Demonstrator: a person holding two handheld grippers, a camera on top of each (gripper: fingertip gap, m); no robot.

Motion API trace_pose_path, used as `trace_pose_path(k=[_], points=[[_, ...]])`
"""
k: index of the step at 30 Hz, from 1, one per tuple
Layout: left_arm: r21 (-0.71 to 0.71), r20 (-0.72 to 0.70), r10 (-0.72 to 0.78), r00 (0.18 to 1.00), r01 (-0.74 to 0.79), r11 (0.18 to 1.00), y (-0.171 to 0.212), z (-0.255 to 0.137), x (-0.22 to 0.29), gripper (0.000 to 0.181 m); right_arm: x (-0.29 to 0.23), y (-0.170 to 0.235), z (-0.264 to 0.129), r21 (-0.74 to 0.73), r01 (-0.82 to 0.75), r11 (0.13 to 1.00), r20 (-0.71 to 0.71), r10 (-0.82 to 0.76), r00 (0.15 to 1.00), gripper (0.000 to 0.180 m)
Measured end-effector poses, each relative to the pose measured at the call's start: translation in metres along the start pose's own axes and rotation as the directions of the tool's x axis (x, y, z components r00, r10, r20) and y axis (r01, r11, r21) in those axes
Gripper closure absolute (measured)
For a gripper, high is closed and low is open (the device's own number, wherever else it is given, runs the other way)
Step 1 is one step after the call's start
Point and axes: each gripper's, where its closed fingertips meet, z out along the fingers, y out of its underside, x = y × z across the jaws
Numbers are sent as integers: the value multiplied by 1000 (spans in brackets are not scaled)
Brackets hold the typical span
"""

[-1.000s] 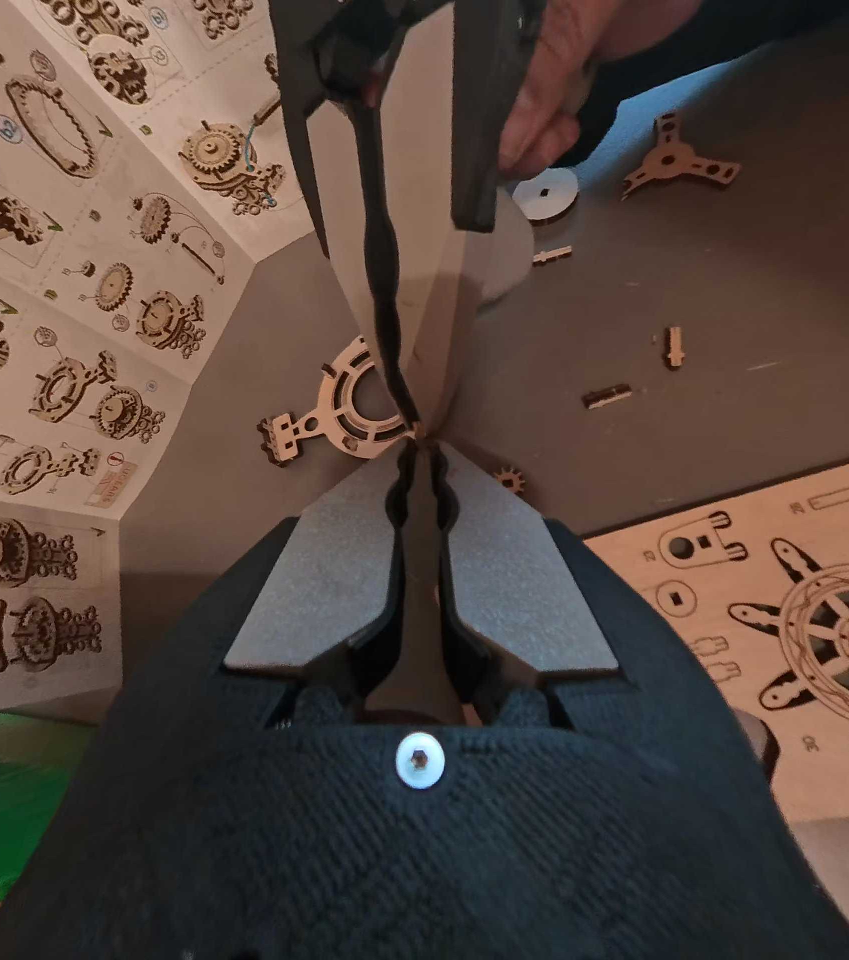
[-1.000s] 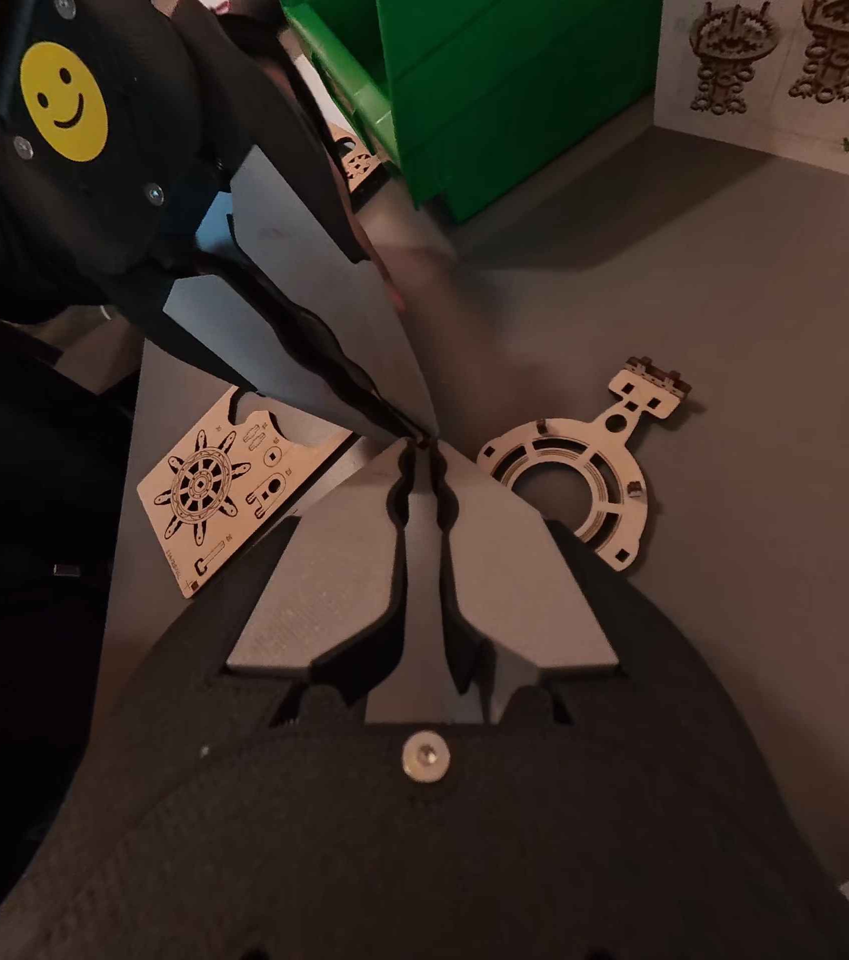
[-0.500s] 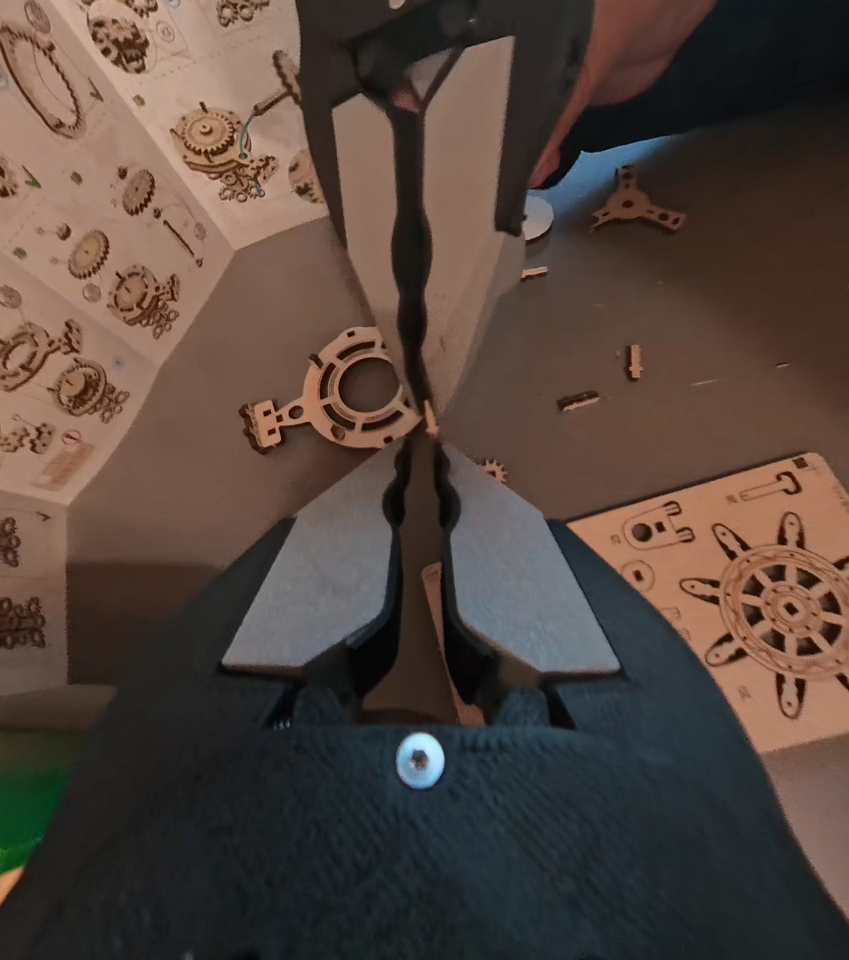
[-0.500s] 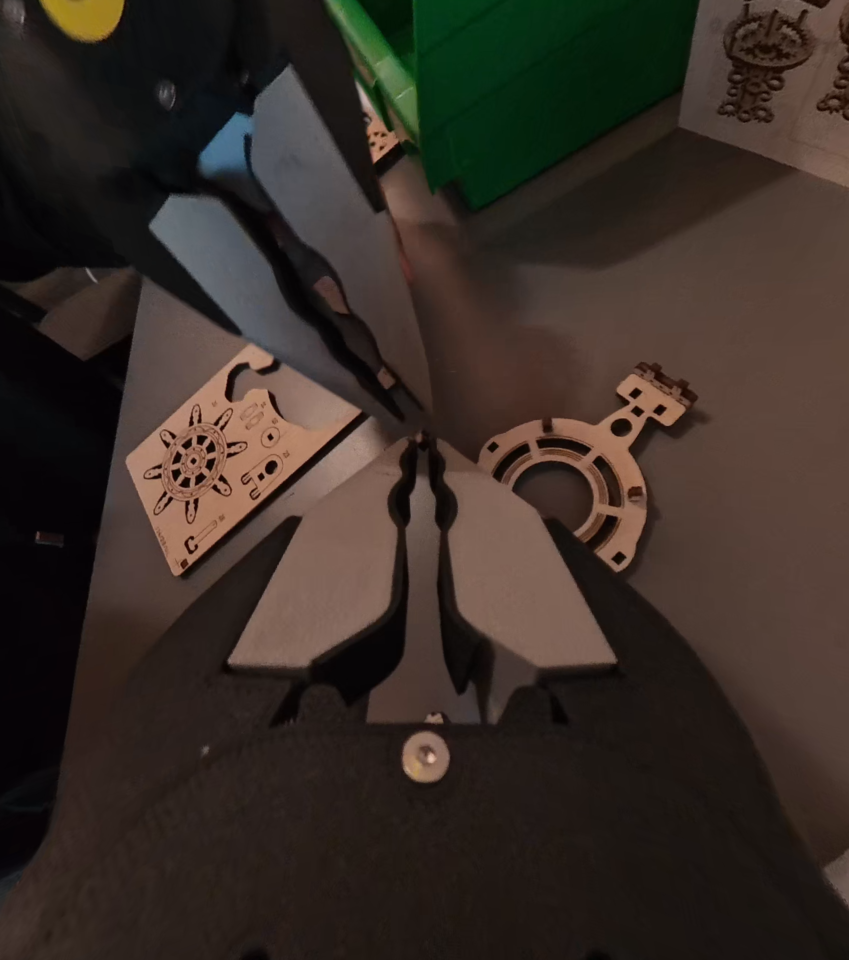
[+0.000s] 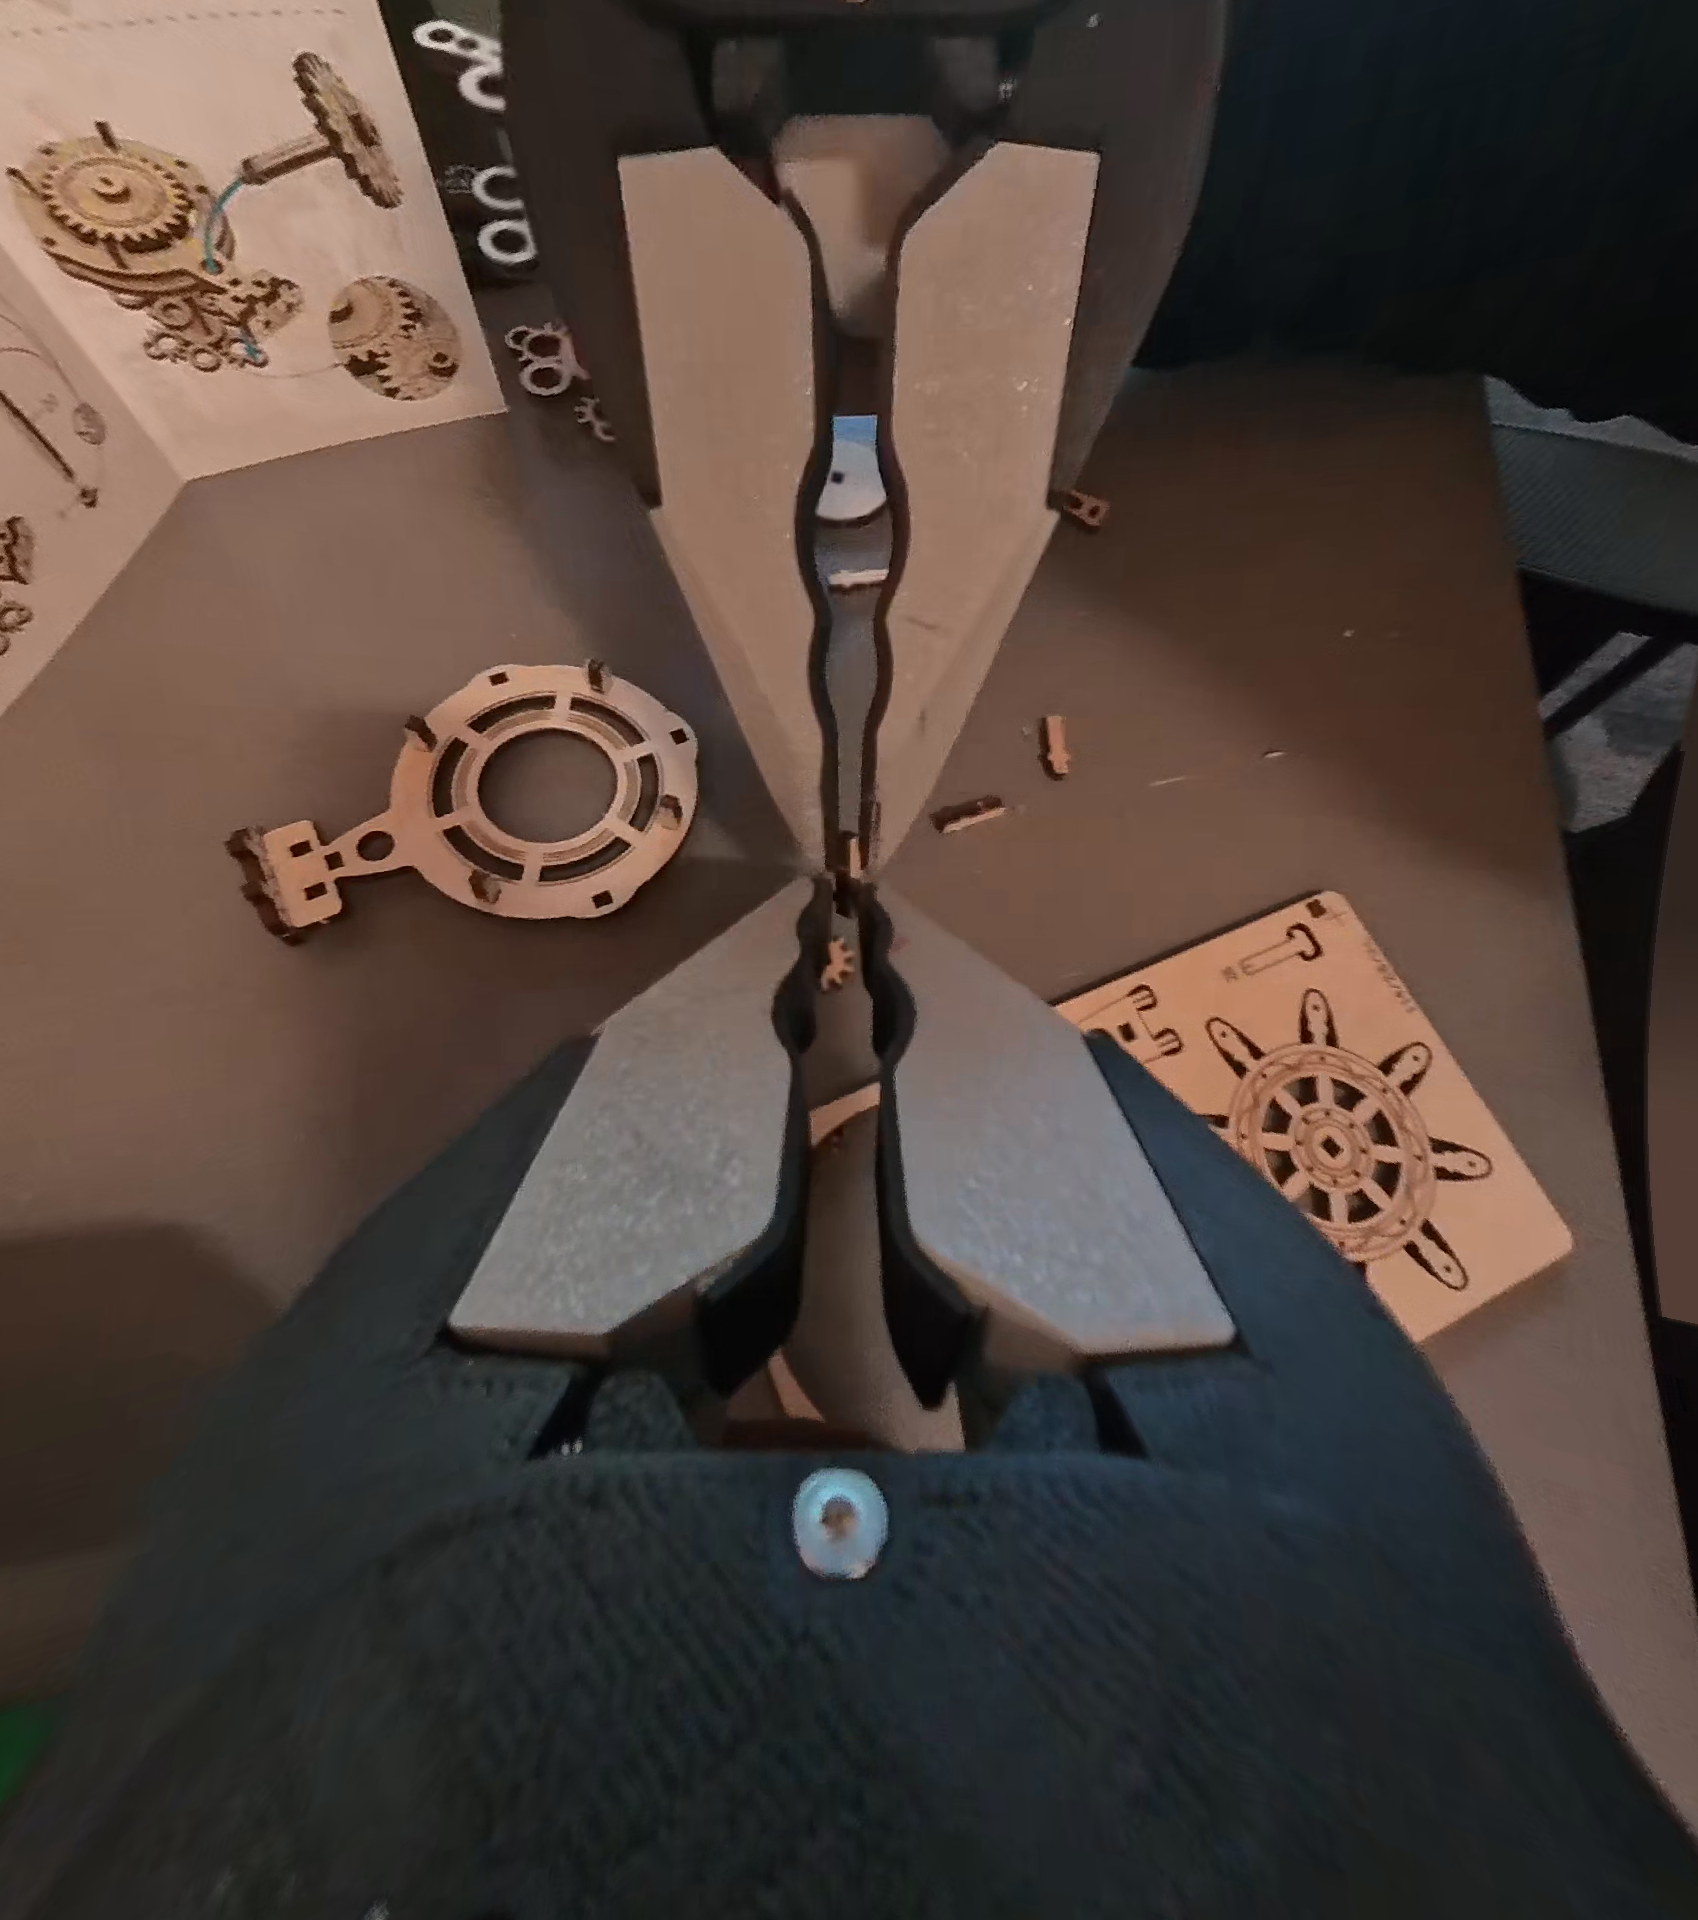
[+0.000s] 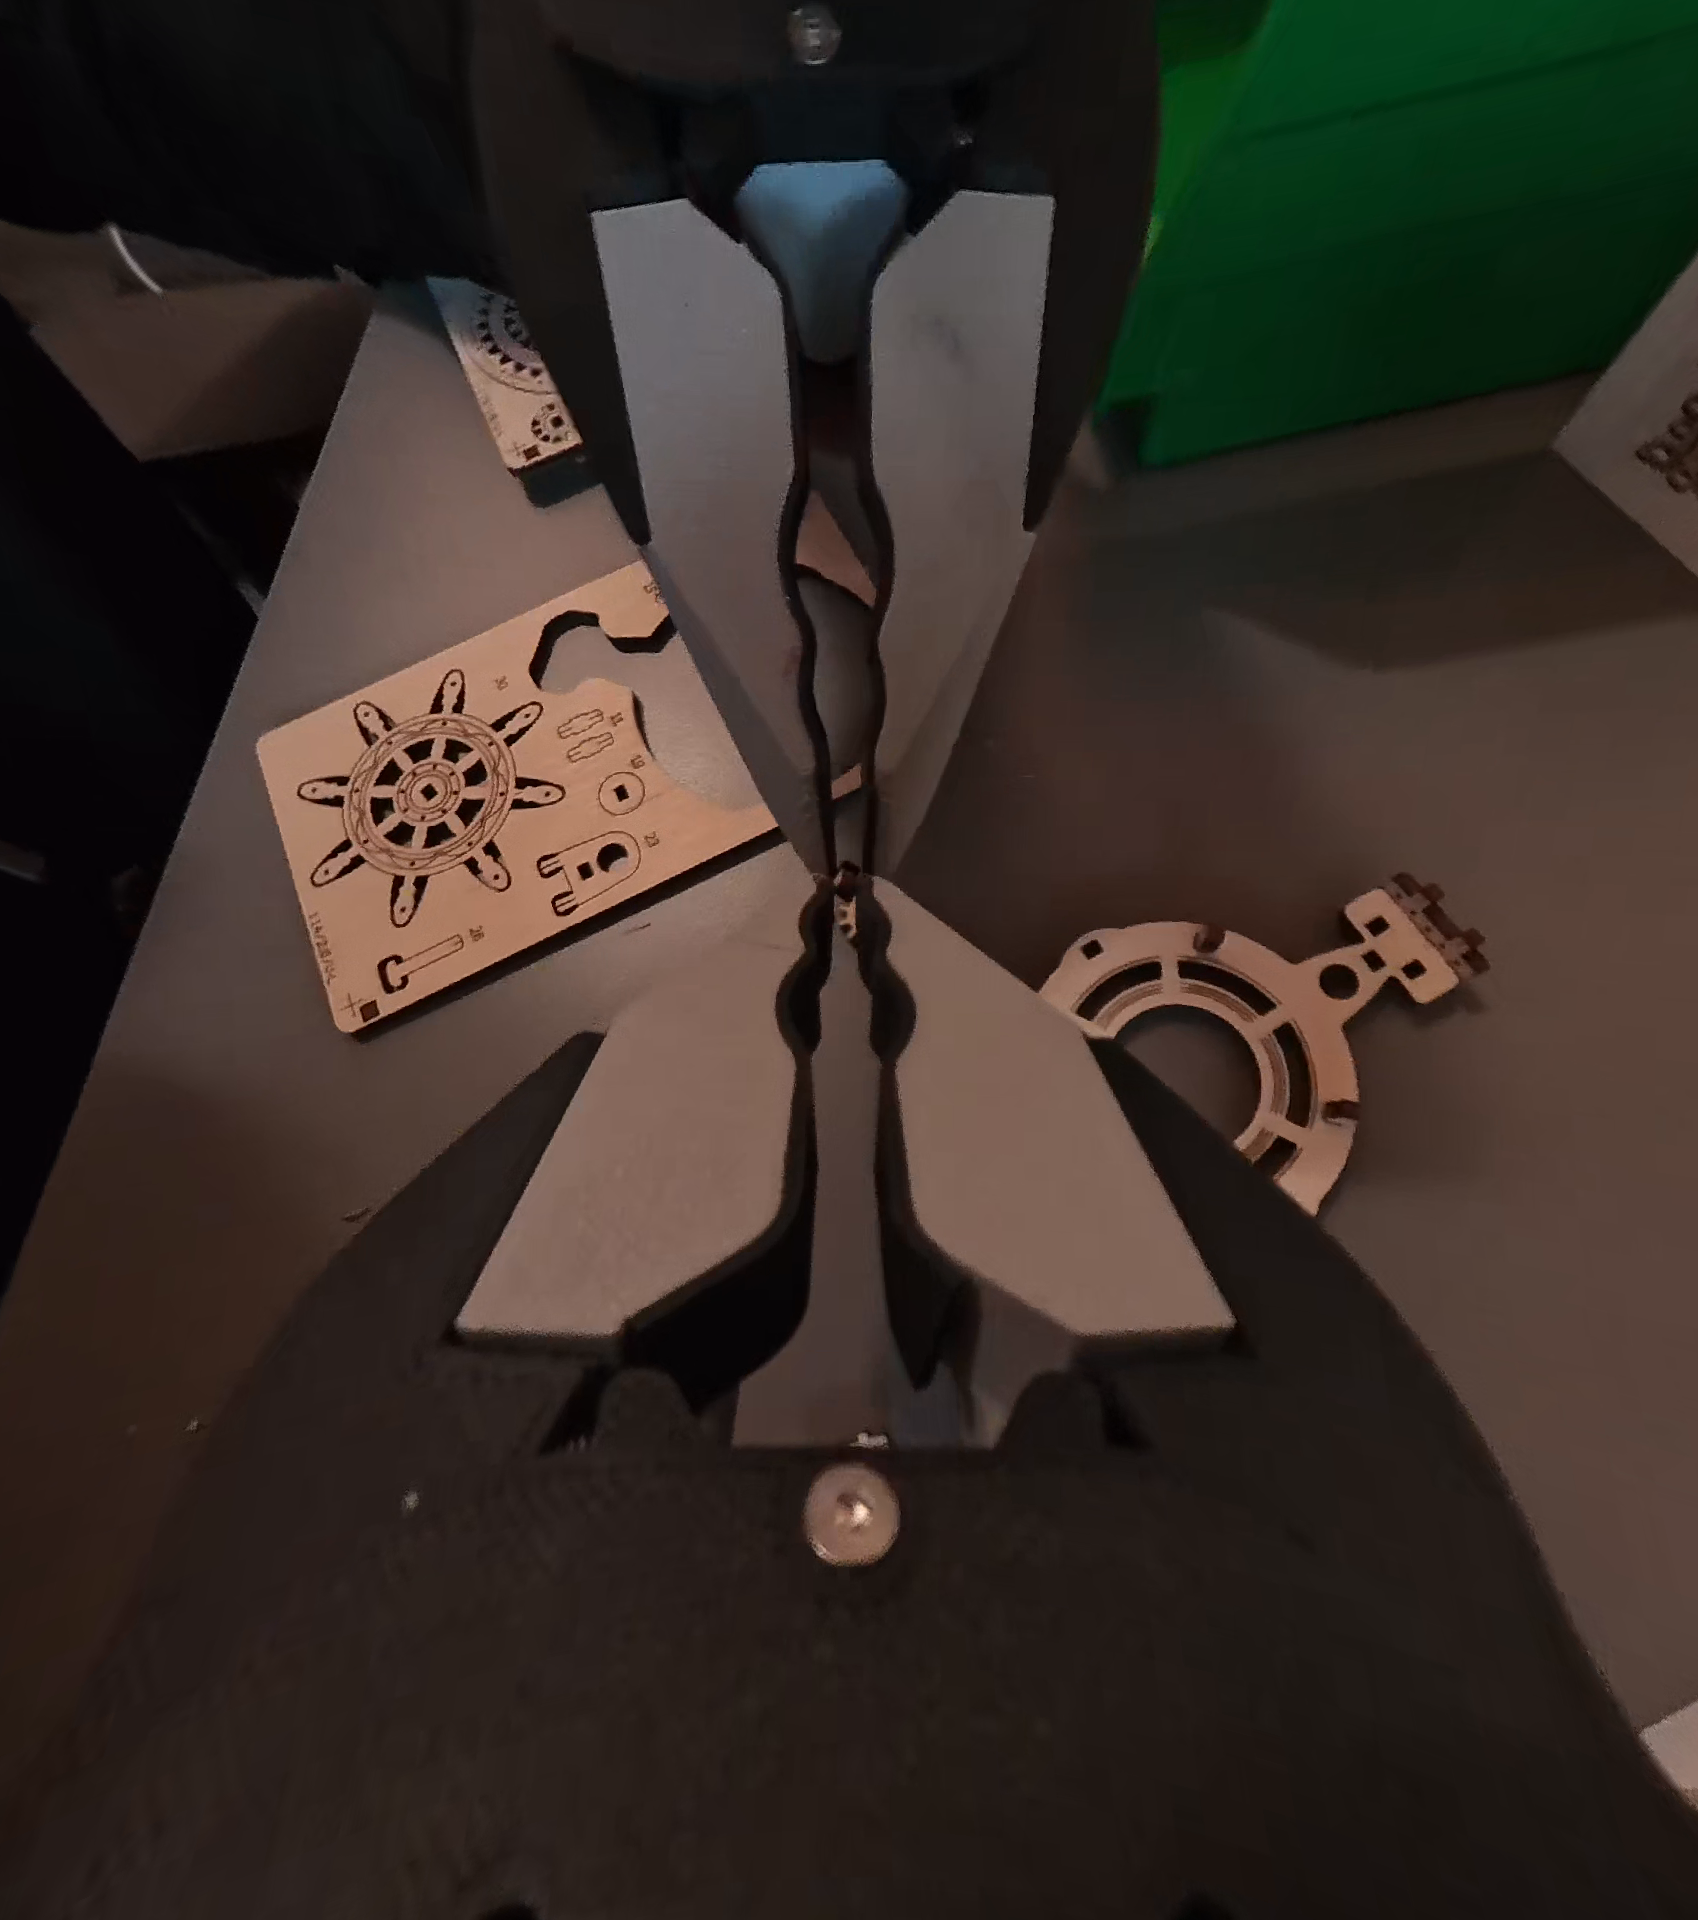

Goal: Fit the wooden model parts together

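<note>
My two grippers meet tip to tip above the grey table. In the left wrist view my left gripper (image 5: 843,896) is shut, its tips pinching a tiny dark wooden piece that is hard to make out. The right gripper (image 5: 851,847) comes in from the top, shut on a small pale wooden peg (image 5: 855,854). In the right wrist view my right gripper (image 6: 845,896) is at the bottom and the left gripper (image 6: 839,868) at the top. A tiny wooden gear (image 5: 837,961) lies on the table under the tips. A ring-shaped wooden part with a toothed handle (image 5: 533,800) lies flat nearby (image 6: 1229,1039).
A wooden sheet with a spoked-wheel cut-out (image 5: 1344,1122) lies on the table (image 6: 450,821). Loose short pegs (image 5: 970,816) and a white disc (image 5: 850,488) lie farther off. Instruction sheets (image 5: 149,260) stand at one side and a green bin (image 6: 1447,208) at another. The table edge (image 5: 1541,727) is close. Both grippers' tips are close together, under 4 cm apart. From either gripper's tips it is about 15 centimetres to the white disc (image 5: 850,488).
Both grippers have swung from a slanted meeting into one straight line, tip to tip. Both stay shut. The ring part and the sheet have not moved.
</note>
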Motion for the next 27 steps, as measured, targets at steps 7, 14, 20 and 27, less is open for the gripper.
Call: trace_pose_path(k=[7,14,20,27], points=[[30,39,-16,999,15,999,-5,-2,-9,180,7,-3,-3,29,-36,999,-28,37,999,179],[81,218,31,976,-49,996,-18,-8,-27,180,24,-13,-14,123,-136,983,-76,146,986,179],[0,389,174,904,-189,982,-22,-8,-34,180,32,-15,-18,158,-205,966,-80,219,972,179],[45,322,111,940,-132,990,-23,-16,-31,179,30,-8,-20,125,-171,977,-79,182,980,180]])
